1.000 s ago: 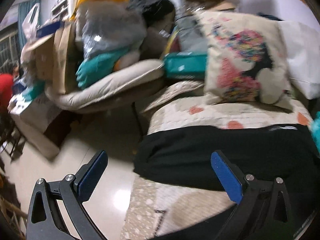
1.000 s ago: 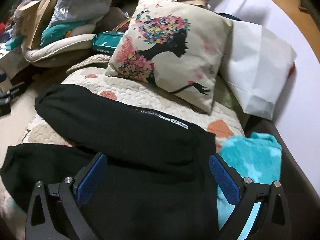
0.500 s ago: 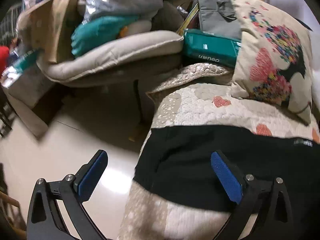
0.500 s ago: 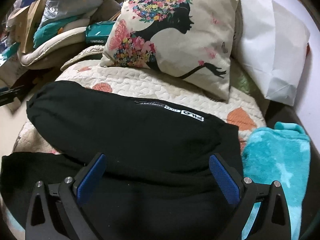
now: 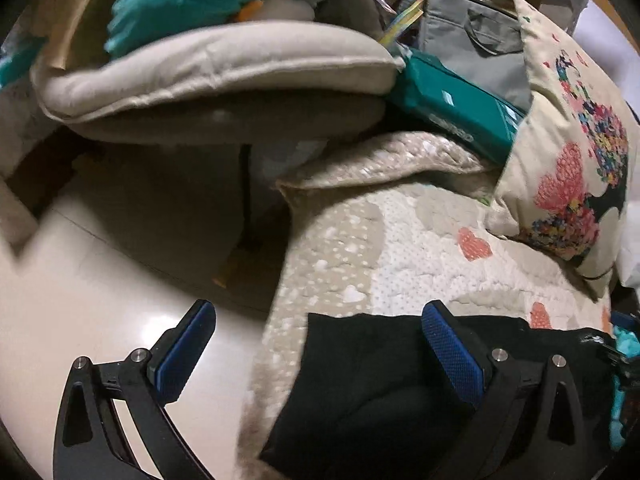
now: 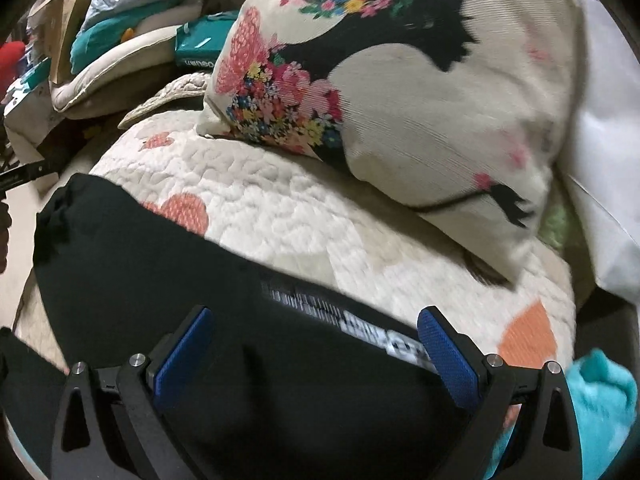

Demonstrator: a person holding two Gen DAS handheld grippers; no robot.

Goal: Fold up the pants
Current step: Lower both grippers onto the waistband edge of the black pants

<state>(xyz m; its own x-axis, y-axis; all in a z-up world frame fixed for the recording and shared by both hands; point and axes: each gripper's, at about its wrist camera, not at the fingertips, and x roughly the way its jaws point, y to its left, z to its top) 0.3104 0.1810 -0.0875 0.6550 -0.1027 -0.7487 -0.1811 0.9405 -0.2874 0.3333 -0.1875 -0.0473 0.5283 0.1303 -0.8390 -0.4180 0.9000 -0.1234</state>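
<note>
Our black pants (image 6: 224, 280) lie on the quilt (image 6: 304, 216) in front of the flower pillow (image 6: 400, 80). They run long from side to side across both of our views. In the left view their end (image 5: 360, 380) sits at the quilt's edge by the floor (image 5: 100, 300). Our left gripper (image 5: 316, 344) is wide apart and holds nothing; one finger hangs over the floor, the other over the cloth. Our right gripper (image 6: 312, 344) is wide apart too, right over the middle of the pants. We think each one grabs the part under it.
</note>
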